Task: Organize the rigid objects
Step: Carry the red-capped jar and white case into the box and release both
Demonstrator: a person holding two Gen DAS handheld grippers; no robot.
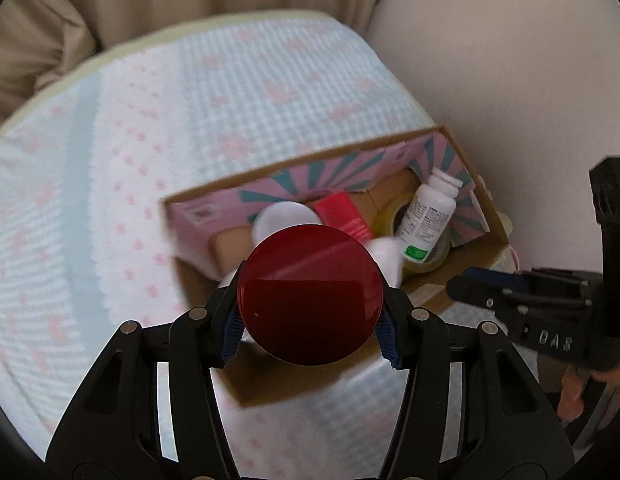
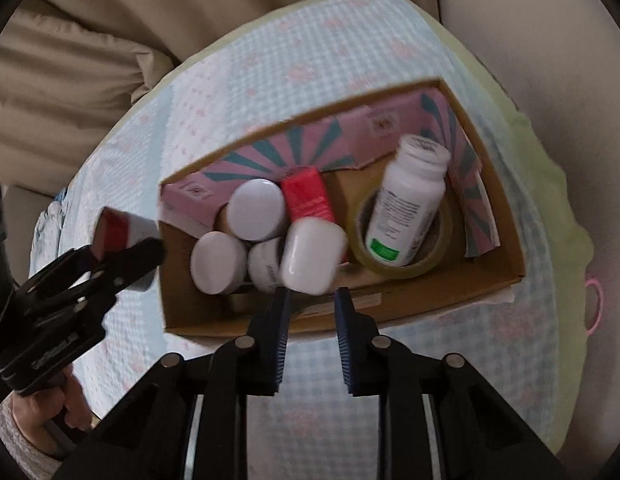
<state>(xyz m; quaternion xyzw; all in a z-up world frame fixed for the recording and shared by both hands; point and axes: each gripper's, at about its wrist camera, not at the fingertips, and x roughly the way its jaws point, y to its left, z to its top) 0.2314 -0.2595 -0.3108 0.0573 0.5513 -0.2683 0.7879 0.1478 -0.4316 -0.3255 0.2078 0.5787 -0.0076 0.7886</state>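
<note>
**Now carrying a jar to the box: placing it without upsetting the rest**

Left gripper (image 1: 310, 300) pinches a round, glossy dark-red-lidded jar (image 1: 308, 295) between its blue-padded fingers (image 1: 231, 334), held near the left end of the open cardboard box with a pink-and-teal printed lining (image 2: 486, 200). From the right wrist view the jar (image 2: 121, 232) appears just outside the box's left wall. Right gripper (image 2: 310, 308) hangs with its jaws spread and nothing between them, close to the box's near wall. Already inside — several white-lidded round jars (image 2: 255, 210), a red rectangular carton (image 2: 307, 196), and a white plastic bottle (image 2: 408, 200) leaning in a roll of clear tape (image 2: 404, 258). Free floor looks scarce; judged best to lower the jar upright into the near-left corner, release only once it rests, and keep the idle gripper clear — the leaning bottle may topple if nudged.
</note>
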